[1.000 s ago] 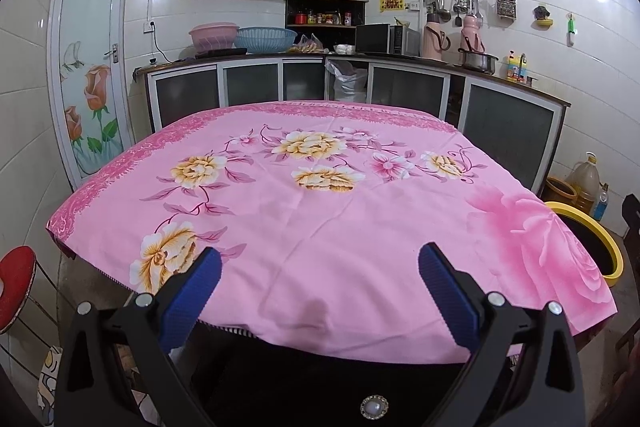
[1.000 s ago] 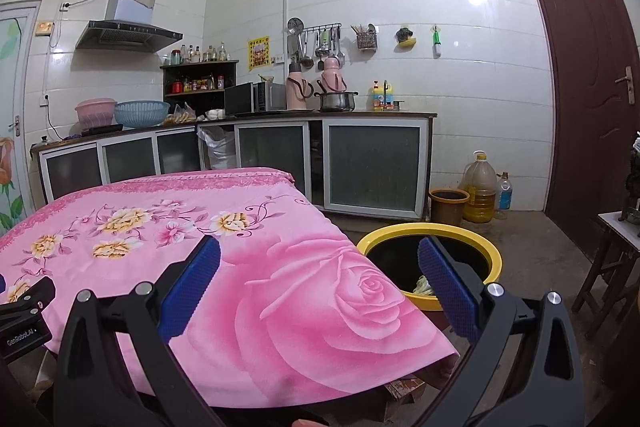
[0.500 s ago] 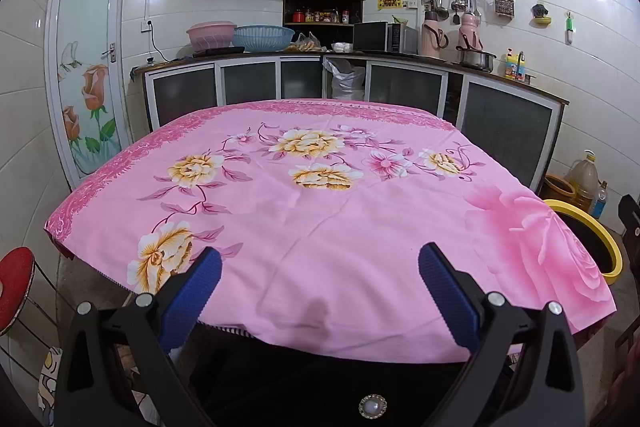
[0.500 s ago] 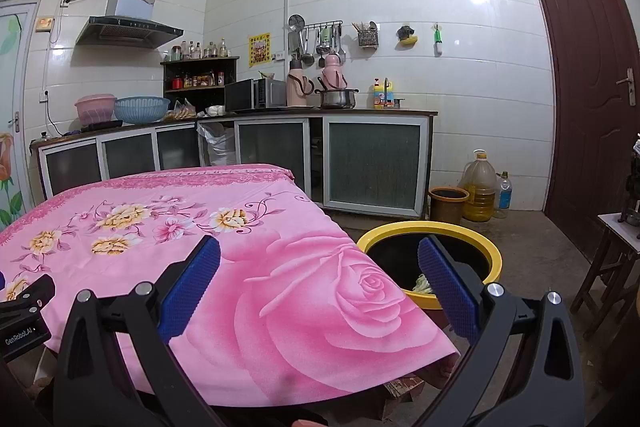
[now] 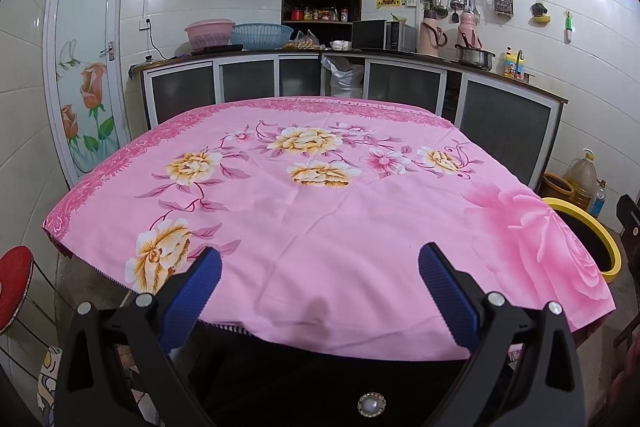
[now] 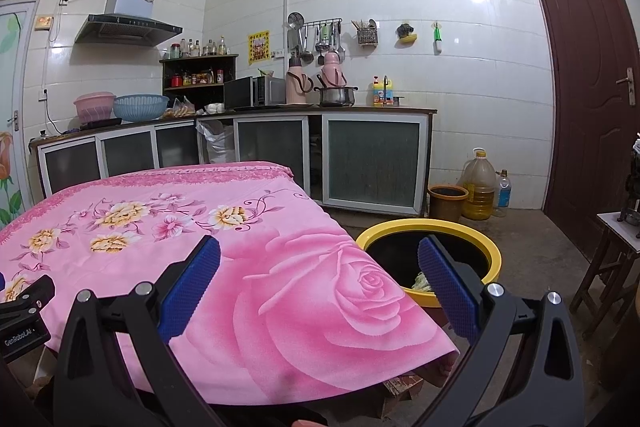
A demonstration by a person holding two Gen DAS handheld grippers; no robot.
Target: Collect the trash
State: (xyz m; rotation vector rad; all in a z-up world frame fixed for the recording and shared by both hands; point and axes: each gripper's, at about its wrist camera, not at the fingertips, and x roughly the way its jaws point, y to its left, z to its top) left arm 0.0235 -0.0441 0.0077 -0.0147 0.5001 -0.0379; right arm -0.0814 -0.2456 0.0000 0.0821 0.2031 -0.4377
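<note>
Your left gripper (image 5: 320, 267) stands wide open with nothing between its blue ribbed pads (image 5: 192, 297); it hangs just off the near edge of the tabletop, which is covered by a pink floral cloth (image 5: 320, 219), and touches nothing. Your right gripper (image 6: 319, 267) is spread just as wide and is equally empty, held above the cloth's near right corner, where a big printed rose (image 6: 320, 291) shows.

The round black bin with a yellow rim (image 6: 480, 239) stands on the floor just beside that corner. From the right wrist you look down into it, and some pale crumpled trash (image 6: 421, 282) lies at the bottom, partly hidden behind your right-hand pad. From the left wrist only a slice of the bin's rim (image 5: 600, 231) shows past the cloth's edge, and its inside cannot be seen.

The left wrist alone shows a red round stool (image 5: 14, 283) at the far left. The right wrist alone shows a dark brown door (image 6: 580, 67), a large yellow oil jug (image 6: 478, 187) against the wall, and the black body of your left gripper (image 6: 24, 311) at the lower left edge.
</note>
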